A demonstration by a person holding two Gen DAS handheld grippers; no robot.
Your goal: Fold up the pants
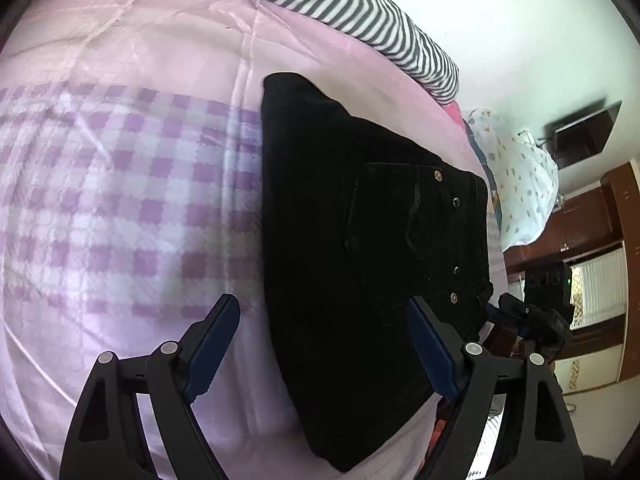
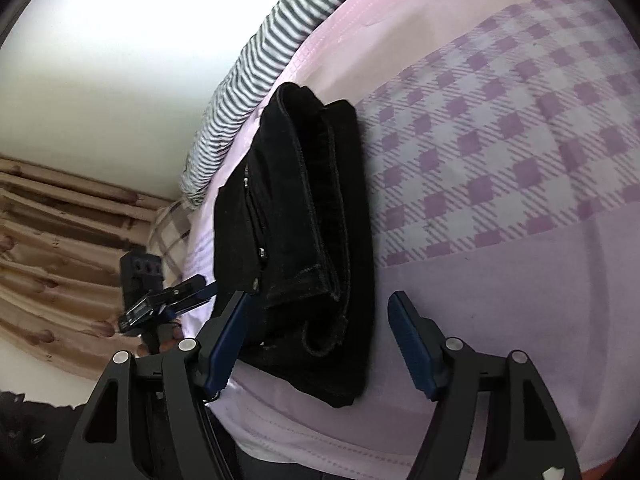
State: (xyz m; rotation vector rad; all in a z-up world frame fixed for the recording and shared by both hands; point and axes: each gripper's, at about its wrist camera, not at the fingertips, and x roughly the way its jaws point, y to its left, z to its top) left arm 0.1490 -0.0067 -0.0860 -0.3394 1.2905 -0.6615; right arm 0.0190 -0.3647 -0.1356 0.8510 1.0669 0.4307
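The black pants (image 1: 352, 248) lie folded into a compact stack on the pink bed cover (image 1: 120, 180), back pocket and rivets facing up. My left gripper (image 1: 320, 312) is open, its fingers straddling the near end of the stack without gripping it. In the right wrist view the pants (image 2: 296, 232) show their stacked folded edges. My right gripper (image 2: 316, 304) is open, fingers on either side of the stack's near end. Each gripper shows in the other's view: the right one (image 1: 524, 316) and the left one (image 2: 168, 300), both at the bed's edge.
A grey-striped bedding roll (image 1: 360, 12) runs along the bed's far side by the wall. A white patterned bundle (image 1: 516, 176) lies beyond the pants. Brown wooden furniture (image 1: 592, 216) and beige curtains (image 2: 60, 248) stand past the bed's edge.
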